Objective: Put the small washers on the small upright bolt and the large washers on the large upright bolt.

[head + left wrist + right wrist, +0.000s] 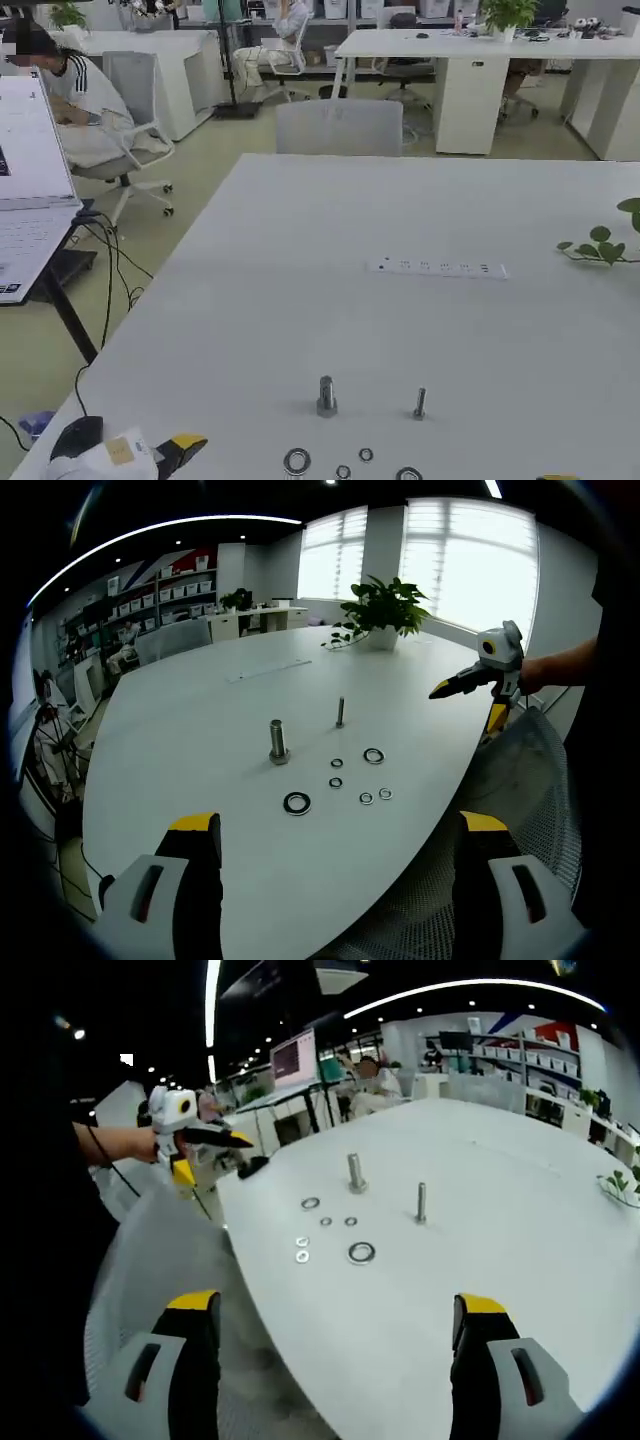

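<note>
Two bolts stand upright on the white table [400, 220]: a large bolt [326, 396] [278, 742] [355, 1173] and, to its right, a small bolt [419, 403] [340, 712] [421, 1203]. In front of them lie loose washers: a large washer [296, 461] [296, 803] [311, 1203], a second large washer [374, 756] [361, 1252] and several small washers [335, 782] [326, 1221]. My left gripper [340, 830] [185, 443] is open and empty off the table's near left corner. My right gripper [335, 1310] [478, 678] is open and empty off the near right side.
A white power strip [440, 268] lies mid-table behind the bolts. A leafy plant [605, 245] [383, 610] sits at the right edge. A grey chair [338, 127] stands at the far side. A mesh chair back [520, 780] is near me. A person sits at the far left.
</note>
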A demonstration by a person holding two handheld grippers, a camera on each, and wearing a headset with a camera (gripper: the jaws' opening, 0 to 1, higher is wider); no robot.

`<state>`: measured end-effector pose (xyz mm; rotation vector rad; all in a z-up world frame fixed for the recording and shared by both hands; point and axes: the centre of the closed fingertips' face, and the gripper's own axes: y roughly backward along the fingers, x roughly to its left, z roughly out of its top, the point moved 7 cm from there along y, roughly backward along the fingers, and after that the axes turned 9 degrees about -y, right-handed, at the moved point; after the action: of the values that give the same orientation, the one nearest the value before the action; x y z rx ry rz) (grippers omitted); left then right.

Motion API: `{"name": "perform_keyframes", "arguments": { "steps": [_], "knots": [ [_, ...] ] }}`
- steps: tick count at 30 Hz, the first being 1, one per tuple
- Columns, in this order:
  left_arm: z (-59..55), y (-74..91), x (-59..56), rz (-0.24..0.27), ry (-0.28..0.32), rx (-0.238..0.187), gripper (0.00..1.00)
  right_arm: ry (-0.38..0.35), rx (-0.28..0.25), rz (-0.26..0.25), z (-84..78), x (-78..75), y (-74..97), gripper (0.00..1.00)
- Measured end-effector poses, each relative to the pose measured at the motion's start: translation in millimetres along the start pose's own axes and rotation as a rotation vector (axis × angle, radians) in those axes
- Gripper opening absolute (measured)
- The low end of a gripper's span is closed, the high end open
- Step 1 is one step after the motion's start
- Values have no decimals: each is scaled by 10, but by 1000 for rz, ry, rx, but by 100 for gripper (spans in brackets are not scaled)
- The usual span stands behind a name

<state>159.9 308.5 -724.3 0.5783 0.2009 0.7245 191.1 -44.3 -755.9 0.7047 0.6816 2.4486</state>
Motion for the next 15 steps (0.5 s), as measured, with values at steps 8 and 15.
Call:
{"name": "perform_keyframes", "arguments": {
  "steps": [8, 15],
  "knots": [
    [-8, -4, 20, 1, 1, 0, 92, -1, 3, 1, 8, -19, -15, 97],
    [1, -8, 38, 4, 4, -2, 92, -1, 4, 1, 9, -33, -18, 97]
  ]
}}
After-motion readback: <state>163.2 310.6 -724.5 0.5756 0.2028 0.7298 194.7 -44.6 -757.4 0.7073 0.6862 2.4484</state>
